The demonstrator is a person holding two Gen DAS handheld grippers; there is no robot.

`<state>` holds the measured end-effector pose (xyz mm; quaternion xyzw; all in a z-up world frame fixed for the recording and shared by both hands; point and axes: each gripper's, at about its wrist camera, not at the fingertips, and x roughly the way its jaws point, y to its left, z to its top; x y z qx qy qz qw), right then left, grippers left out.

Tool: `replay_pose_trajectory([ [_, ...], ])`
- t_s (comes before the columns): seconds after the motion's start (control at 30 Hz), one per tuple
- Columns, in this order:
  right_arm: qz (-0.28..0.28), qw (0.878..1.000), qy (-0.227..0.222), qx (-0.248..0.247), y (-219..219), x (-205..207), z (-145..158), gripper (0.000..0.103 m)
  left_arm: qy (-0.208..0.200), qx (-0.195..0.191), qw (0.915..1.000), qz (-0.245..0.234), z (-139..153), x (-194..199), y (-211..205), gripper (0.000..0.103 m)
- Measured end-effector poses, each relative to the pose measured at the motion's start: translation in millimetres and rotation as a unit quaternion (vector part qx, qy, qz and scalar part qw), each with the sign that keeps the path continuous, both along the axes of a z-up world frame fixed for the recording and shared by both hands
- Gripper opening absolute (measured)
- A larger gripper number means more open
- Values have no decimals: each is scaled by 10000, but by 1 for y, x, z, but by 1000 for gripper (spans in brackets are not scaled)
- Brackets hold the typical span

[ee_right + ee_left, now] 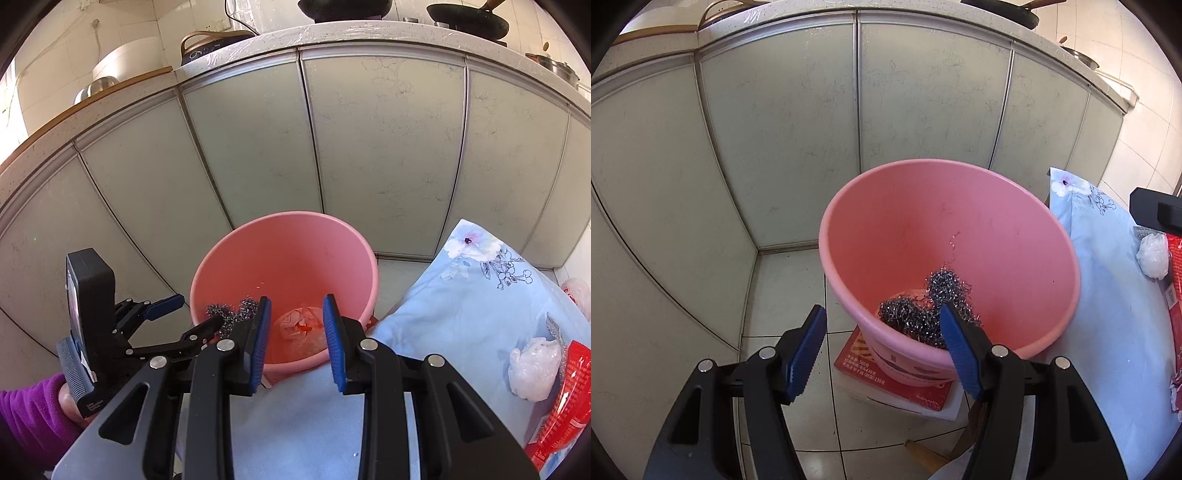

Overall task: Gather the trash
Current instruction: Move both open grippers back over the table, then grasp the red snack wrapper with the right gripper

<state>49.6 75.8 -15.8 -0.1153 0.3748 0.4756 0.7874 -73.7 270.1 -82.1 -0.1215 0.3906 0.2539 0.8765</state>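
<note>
A pink bucket (923,206) stands on the floor by the cabinets and also shows in the right wrist view (288,258). Steel wool (923,310) lies at its bottom, beside a crumpled pale wrapper (299,325). My left gripper (882,321) is open and empty, just above the bucket's near rim; it also shows in the right wrist view (192,314). My right gripper (296,314) is open and empty, over the bucket's near rim. A crumpled white plastic bag (532,369) and a red packet (561,398) lie on the blue cloth (461,314).
The bucket rests on a red-and-white box (905,384) on the tiled floor (783,288). Grey cabinet doors (775,129) stand behind it. The blue flowered cloth (1115,314) covers a surface to the right. Pans (343,9) sit on the counter above.
</note>
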Motion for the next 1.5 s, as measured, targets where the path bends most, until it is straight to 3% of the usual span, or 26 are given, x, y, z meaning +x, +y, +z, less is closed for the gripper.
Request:
replay_pose_trajectory([
  [0.4, -132, 9998, 129, 97, -20, 3, -5, 29, 102, 55, 9997, -238, 15, -21, -11, 63],
  [0.77, -324, 9992, 111, 185, -51, -2, -4, 30, -365, 14, 9966, -741, 51, -5, -45, 63],
  [1.27, -1246, 9917, -186, 268, -144, -1, 12, 30, -691, -203, 9799, -1861, 76, 45, -120, 63],
  [1.3, -1338, 9905, -189, 272, -153, 0, 12, 32, -682, -221, 9785, -1931, 76, 50, -124, 63],
  [1.37, -1523, 9877, -209, 296, -169, 1, 13, 46, -656, -235, 9756, -2081, 76, 57, -135, 63],
  [1.5, -1922, 9807, -277, 240, -200, 6, 10, 46, -623, -236, 9689, -2384, 76, 74, -157, 63],
])
